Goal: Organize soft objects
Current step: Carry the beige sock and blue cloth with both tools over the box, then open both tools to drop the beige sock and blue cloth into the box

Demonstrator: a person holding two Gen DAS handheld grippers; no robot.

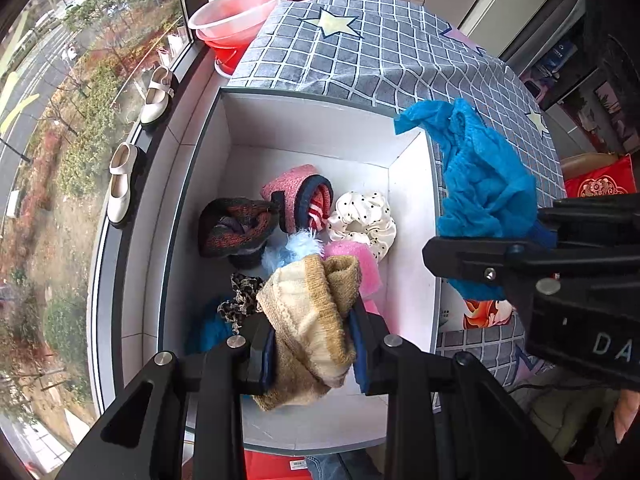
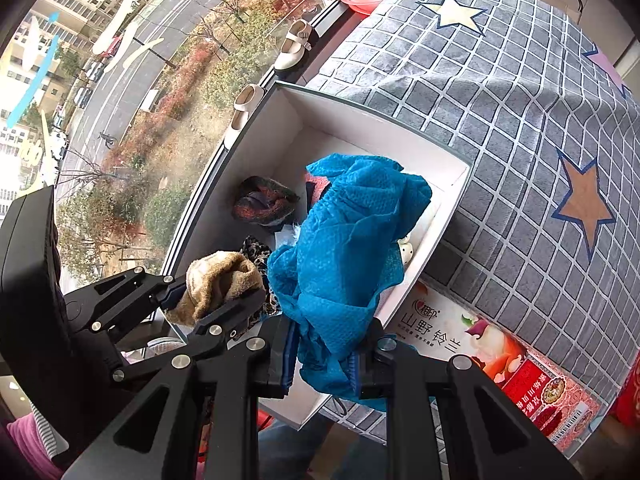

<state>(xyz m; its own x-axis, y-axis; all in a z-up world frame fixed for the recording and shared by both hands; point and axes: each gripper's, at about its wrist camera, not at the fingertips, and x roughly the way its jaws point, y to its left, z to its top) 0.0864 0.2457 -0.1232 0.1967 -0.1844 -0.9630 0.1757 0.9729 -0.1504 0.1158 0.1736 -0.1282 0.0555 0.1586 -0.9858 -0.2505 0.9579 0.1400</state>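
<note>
- Beige knitted sock (image 1: 308,312) sits pinched between the pads of the left hand-held gripper (image 1: 314,354), hanging just above the near end of the white box (image 1: 304,120).
- Blue crinkled cloth (image 2: 344,248) is clamped in the right hand-held gripper (image 2: 322,364), whose jaws are fully closed on it; it hangs over the box's right wall.
- The step in hand looks like dropping both pieces into the box. To do it well, I judge each should be lowered well inside the walls before release, the sock towards the bare floor at the near end, so nothing drapes over the rim.
- The cloth is bulky and loose; it may catch on the wall, so it wants carrying further towards the box's middle first.
- Inside the box already: a dark red-and-black knitted piece (image 1: 236,226) at the left, a pink rolled sock (image 1: 300,196) towards the back, a white dotted scrunchie (image 1: 364,220) at the right, a pink sponge-like piece (image 1: 360,268), a pale blue fluffy item (image 1: 292,248) and a leopard-print scrunchie (image 1: 240,296).
- Behind and right of the box spreads a grey checked cover (image 1: 360,52) with stars.
</note>
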